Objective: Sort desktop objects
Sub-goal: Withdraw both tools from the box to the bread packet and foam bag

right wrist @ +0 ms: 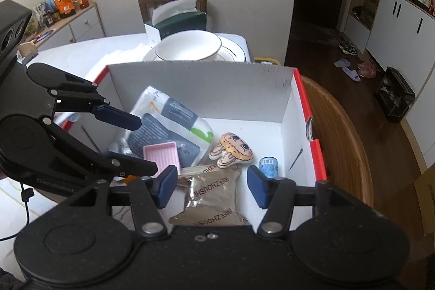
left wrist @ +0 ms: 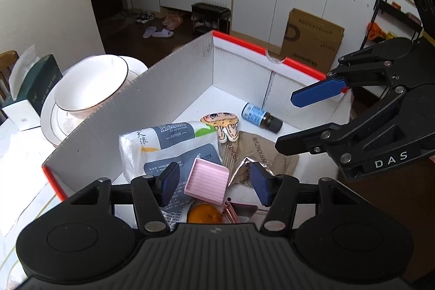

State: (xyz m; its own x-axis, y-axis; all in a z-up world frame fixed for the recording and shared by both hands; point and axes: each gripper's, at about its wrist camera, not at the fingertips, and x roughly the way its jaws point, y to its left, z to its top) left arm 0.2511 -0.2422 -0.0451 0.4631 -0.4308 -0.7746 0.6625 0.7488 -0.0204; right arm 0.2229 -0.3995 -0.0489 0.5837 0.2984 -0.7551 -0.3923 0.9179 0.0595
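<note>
Box (left wrist: 174, 89) crowded: tissue pack (left wrist: 168, 146), pink tray (left wrist: 206, 181), bottle (left wrist: 261, 117).

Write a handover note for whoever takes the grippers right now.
Left gripper: open, empty, over the pink tray.
Right gripper: open, empty, over the brown sachets.
In the box: tissue pack, pink tray, sachets, cartoon charm, small bottle, an orange item.
On the table outside: bowl on a plate, tissue box.
Done: six things boxed.
Left: cannot tell what else belongs in.
</note>
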